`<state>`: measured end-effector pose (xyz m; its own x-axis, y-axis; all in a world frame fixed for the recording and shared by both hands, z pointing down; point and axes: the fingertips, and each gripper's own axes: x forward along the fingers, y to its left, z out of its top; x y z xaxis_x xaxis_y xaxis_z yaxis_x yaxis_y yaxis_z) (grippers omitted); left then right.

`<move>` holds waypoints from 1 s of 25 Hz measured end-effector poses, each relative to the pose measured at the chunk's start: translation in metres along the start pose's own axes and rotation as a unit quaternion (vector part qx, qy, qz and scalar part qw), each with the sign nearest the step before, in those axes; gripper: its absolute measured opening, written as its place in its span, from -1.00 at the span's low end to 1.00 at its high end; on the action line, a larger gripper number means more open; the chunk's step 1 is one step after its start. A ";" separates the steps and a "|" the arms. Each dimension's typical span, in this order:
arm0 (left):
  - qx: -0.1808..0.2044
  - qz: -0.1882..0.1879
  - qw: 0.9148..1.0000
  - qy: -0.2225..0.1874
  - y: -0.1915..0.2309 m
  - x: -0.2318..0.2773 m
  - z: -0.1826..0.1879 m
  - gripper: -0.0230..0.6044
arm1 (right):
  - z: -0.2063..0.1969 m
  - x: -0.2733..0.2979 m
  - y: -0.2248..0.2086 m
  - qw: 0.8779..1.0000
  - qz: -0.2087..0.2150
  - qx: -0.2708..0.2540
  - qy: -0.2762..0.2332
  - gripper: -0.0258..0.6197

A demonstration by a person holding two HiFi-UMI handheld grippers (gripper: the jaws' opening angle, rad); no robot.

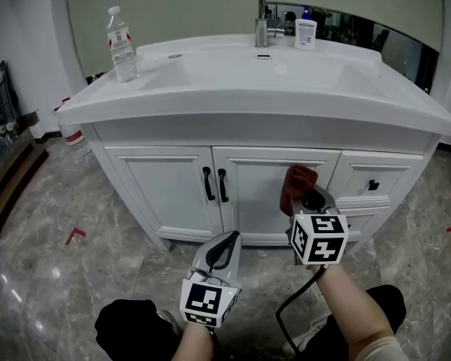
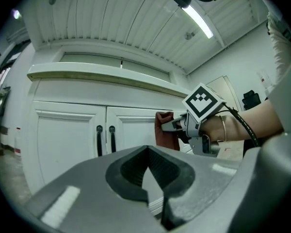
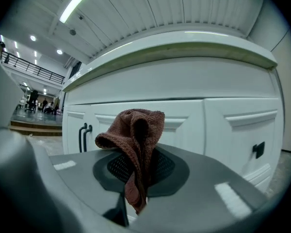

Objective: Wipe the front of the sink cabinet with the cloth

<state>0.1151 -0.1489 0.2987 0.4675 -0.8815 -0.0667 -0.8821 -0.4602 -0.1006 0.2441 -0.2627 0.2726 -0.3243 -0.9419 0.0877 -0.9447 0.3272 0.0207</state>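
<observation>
The white sink cabinet point(image 1: 270, 179) fills the middle of the head view, with two doors and black handles point(image 1: 215, 184). A reddish-brown cloth point(image 1: 296, 186) is pinched in my right gripper point(image 1: 311, 199), which is shut on it and holds it up at the right door's upper right corner. In the right gripper view the cloth point(image 3: 135, 144) bunches between the jaws, close to the cabinet front point(image 3: 184, 115). My left gripper point(image 1: 224, 250) hangs lower, away from the cabinet, shut with nothing in it. In the left gripper view the cloth point(image 2: 164, 130) and right gripper point(image 2: 177, 126) show ahead.
A water bottle point(image 1: 122, 45) stands on the counter's left, a white bottle point(image 1: 306, 34) by the tap point(image 1: 261, 13). Drawers with a black knob point(image 1: 373, 185) sit right of the doors. Marble floor point(image 1: 75, 269) spreads left, with red tape marks point(image 1: 74, 235). A cable point(image 1: 295, 299) trails from the right gripper.
</observation>
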 end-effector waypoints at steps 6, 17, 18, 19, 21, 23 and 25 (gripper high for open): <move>-0.047 0.064 0.997 -0.026 0.045 -0.028 -0.001 -0.93 | -0.018 0.036 0.087 0.997 0.069 -0.008 0.015 -0.67; -0.055 0.067 0.996 0.004 0.073 -0.039 -0.027 -0.93 | -0.028 0.067 0.127 0.997 0.075 -0.021 0.023 -0.67; -0.055 0.062 0.997 0.005 0.071 -0.036 -0.029 -0.93 | -0.028 0.067 0.124 0.997 0.072 -0.024 0.025 -0.66; -0.056 0.058 0.997 0.006 0.068 -0.034 -0.030 -0.93 | -0.029 0.066 0.120 0.997 0.066 -0.026 0.026 -0.66; -0.057 0.048 0.997 0.007 0.062 -0.029 -0.031 -0.93 | -0.030 0.064 0.107 0.998 0.054 -0.026 0.029 -0.67; -0.057 0.038 0.998 0.006 0.055 -0.024 -0.030 -0.93 | -0.032 0.061 0.092 0.998 0.045 -0.024 0.031 -0.66; -0.056 0.029 0.998 0.006 0.047 -0.019 -0.029 -0.93 | -0.034 0.057 0.078 0.999 0.034 -0.024 0.034 -0.66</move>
<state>0.0629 -0.1575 0.3244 0.4147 -0.9082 -0.0567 -0.9092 -0.4161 0.0150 0.1535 -0.2878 0.3133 -0.3828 -0.9103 0.1577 -0.9164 0.3957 0.0599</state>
